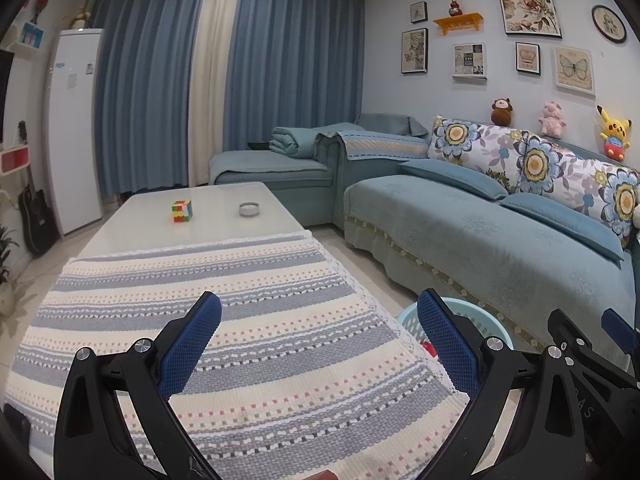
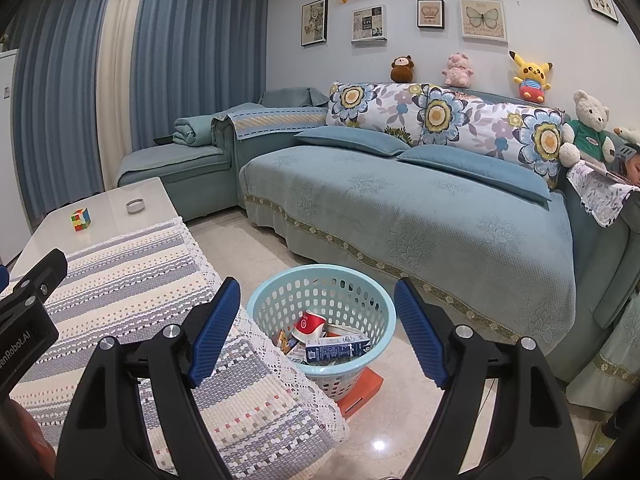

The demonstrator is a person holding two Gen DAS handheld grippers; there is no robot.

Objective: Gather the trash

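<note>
Striped tablecloth (image 1: pixel 208 320) bare of litter. Mesh wastebasket (image 2: pixel 320 300) on floor beside table holds milk carton (image 2: pixel 336 350), red-white cup (image 2: pixel 310 324). Left gripper (image 1: pixel 320 344), right gripper (image 2: pixel 318 328): jaws apart, empty. Collecting looks finished; next, scan for leftovers.

walls: framed pictures (image 2: pixel 483 20) were hung | window: blue curtains (image 1: pixel 160 92) were drawn | seating: teal sofa (image 2: pixel 400 208) | floor: pale tiles (image 2: pixel 248 240)
</note>
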